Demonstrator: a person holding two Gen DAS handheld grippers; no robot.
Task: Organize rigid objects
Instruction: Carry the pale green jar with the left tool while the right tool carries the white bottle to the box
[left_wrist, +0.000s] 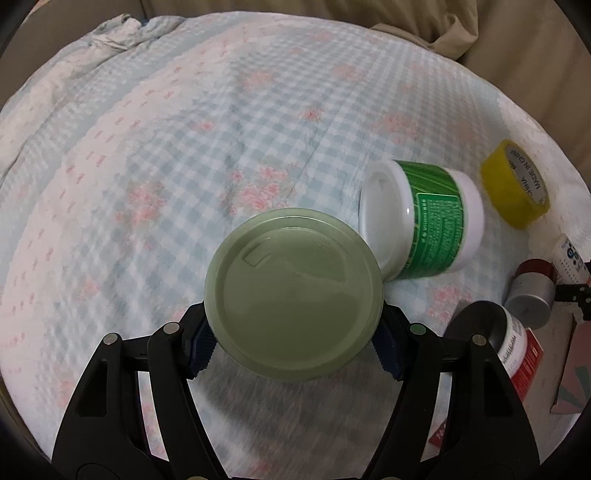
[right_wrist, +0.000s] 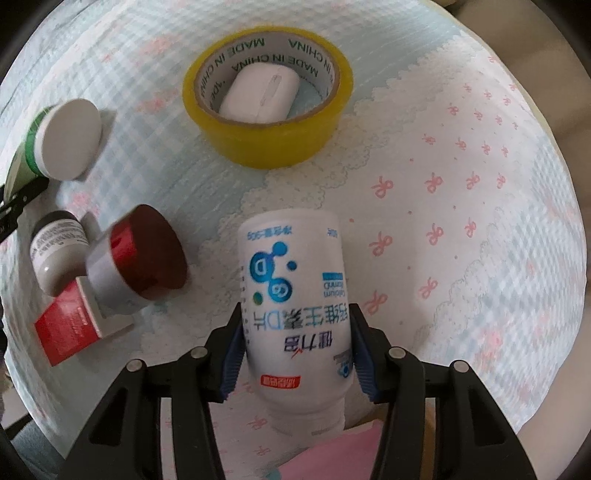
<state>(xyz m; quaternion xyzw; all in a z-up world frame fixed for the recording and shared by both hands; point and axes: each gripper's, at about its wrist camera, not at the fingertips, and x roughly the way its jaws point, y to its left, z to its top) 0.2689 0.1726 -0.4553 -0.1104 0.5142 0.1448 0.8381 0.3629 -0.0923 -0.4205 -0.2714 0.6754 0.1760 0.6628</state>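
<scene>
Both claws (left_wrist: 293, 345) (right_wrist: 295, 354) clamped, loaded.

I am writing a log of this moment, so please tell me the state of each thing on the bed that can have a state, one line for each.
Left gripper: shut on the green lid.
Green lid: held, off the bed.
Right gripper: shut on the white bottle.
White bottle: held, cap toward the camera.
Green jar: on its side, closed.
Tape roll: lying flat, around a white case.
White case: closed, inside the roll.
Red-capped can: tipped over, resting on the red box.
</scene>
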